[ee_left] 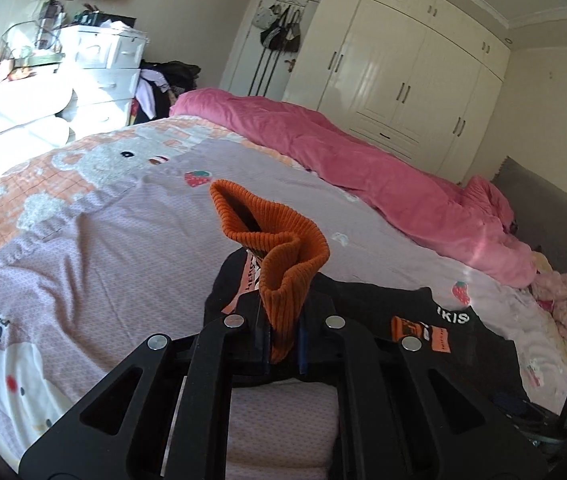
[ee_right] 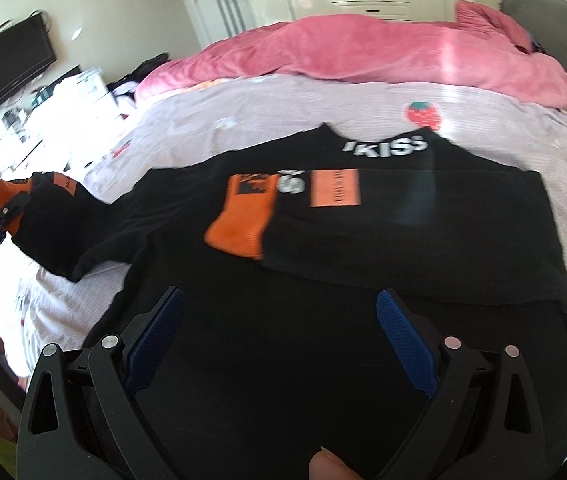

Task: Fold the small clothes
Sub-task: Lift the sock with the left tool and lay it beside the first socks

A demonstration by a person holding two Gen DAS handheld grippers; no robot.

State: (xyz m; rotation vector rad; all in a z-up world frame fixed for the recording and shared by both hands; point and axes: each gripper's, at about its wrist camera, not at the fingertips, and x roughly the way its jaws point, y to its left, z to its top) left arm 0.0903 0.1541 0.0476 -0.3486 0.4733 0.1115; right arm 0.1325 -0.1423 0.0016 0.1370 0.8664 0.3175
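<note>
Left gripper (ee_left: 283,336) is clamped on the orange cuff (ee_left: 279,256) of the black sweater (ee_right: 323,280); right gripper (ee_right: 279,336) hangs released above it on the bed (ee_left: 103,248).

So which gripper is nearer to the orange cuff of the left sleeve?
Left. The left gripper is shut on that orange cuff, holding it up off the bed. The right gripper hangs open over the black sweater's body, well away from it.

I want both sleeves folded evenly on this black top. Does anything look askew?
Yes. One orange cuff lies folded across the black top, but the other cuff is pinched in the shut left gripper, off the bed. The right gripper is open.
</note>
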